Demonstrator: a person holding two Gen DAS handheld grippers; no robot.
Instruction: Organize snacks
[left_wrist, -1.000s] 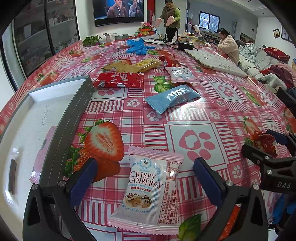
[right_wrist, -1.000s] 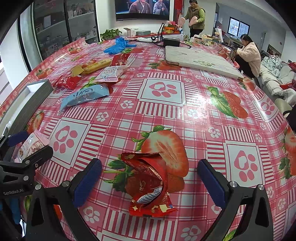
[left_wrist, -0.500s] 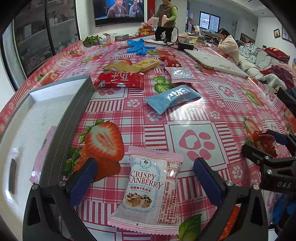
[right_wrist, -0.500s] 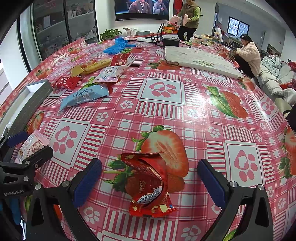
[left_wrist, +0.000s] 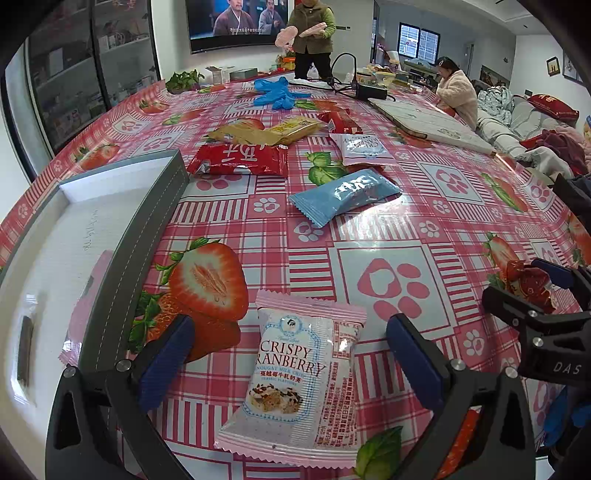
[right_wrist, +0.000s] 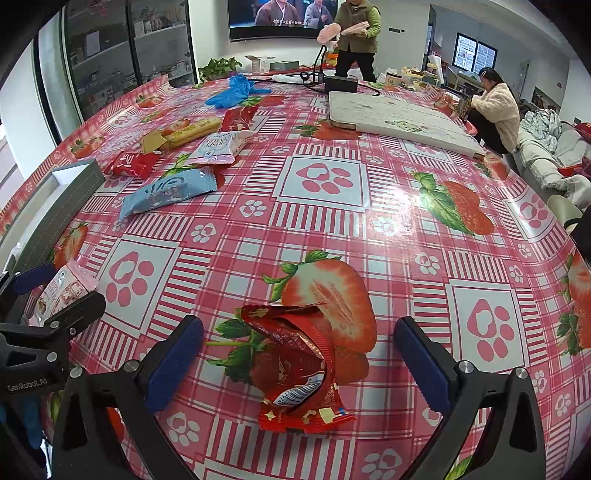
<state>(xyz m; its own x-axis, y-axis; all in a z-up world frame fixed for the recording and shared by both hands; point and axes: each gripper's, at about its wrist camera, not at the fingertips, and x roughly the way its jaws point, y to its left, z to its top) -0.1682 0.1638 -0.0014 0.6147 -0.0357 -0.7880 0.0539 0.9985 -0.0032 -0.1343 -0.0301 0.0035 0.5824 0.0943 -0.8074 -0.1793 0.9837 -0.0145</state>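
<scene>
In the left wrist view my left gripper is open, with a pink Crispy Cranberry packet lying flat on the table between its fingers. A grey box with a white inside stands to the left, with a pink packet in it. In the right wrist view my right gripper is open around a crumpled red wrapper on the tablecloth. Farther back lie a blue packet, a red packet, a pink-white packet and yellow bars.
The table has a pink strawberry tablecloth. Blue gloves, a black adapter with cable and a flat white board lie at the far side. One person stands behind the table, another sits at the right.
Both grippers and all snacks stay where they were. Only the standing person at the back has shifted to the left.
</scene>
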